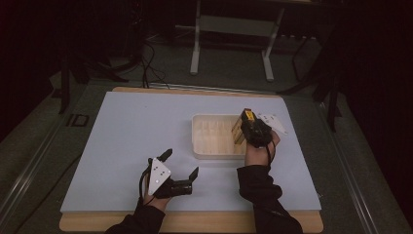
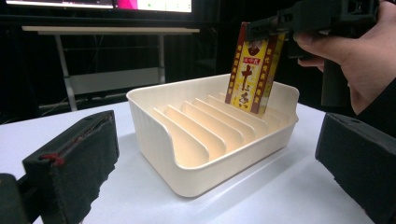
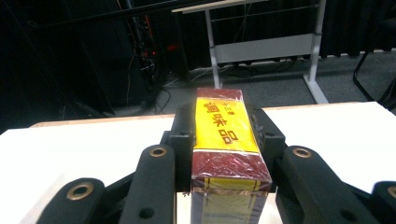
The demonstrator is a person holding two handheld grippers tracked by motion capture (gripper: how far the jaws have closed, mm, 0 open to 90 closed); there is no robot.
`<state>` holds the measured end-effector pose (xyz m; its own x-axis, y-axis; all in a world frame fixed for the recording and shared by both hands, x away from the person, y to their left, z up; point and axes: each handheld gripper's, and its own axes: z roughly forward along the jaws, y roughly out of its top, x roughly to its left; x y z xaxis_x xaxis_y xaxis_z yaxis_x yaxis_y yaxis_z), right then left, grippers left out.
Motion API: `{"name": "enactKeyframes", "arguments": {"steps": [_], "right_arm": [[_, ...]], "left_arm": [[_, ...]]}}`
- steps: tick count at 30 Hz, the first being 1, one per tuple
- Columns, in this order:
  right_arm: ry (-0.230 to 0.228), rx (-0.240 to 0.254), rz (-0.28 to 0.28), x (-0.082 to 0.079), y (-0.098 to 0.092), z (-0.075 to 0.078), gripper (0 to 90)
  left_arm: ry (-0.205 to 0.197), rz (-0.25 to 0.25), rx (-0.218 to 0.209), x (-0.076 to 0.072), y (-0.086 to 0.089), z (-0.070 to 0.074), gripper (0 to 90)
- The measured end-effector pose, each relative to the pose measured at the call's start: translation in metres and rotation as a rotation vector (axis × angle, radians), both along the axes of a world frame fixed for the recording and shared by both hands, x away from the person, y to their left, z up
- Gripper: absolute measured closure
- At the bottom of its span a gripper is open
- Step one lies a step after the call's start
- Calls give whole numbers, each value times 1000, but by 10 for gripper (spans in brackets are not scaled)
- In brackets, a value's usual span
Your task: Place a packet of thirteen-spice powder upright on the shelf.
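A pale blue table top (image 1: pixel 136 146) is seen beneath both grippers. A cream slotted tray (image 2: pixel 187 154) is set just ahead of the left gripper (image 1: pixel 181 165), whose jaws are spread wide and empty. A red-and-yellow seasoning box (image 2: pixel 253 70) is clamped upright in the right gripper (image 1: pixel 249 127), its lower end lowered into a slot at the tray's end nearest that gripper.

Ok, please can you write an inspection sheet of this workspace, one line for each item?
Surface: pale sheet over a wooden table, bare around the tray.
Job's things: cream slotted tray; yellow and red box upright, lower end in a slot near one end.
Clutter: nothing seen.
Grippers: right gripper shut on the box; left gripper open, apart from the tray.
Cables: black leads on the floor.
Surroundings: dark room, white frame stand.
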<state>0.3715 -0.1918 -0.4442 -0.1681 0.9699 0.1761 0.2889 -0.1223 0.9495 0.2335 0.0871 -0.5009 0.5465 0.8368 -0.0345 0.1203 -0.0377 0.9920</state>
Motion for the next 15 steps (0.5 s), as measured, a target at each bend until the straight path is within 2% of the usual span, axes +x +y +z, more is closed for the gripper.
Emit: {"name": "enactKeyframes", "arguments": {"steps": [4,8,15], "right_arm": [[11,6,3,0,1,-1,678],[-1,-47,4,0,11,-4,678],[8,-73,-15,7,18,-14,677]], "left_arm": [[2,-4,1,1,-1,0,6],[0,3,0,0,-1,0,6],[2,-3,-1,0,-1,-1,6]]}}
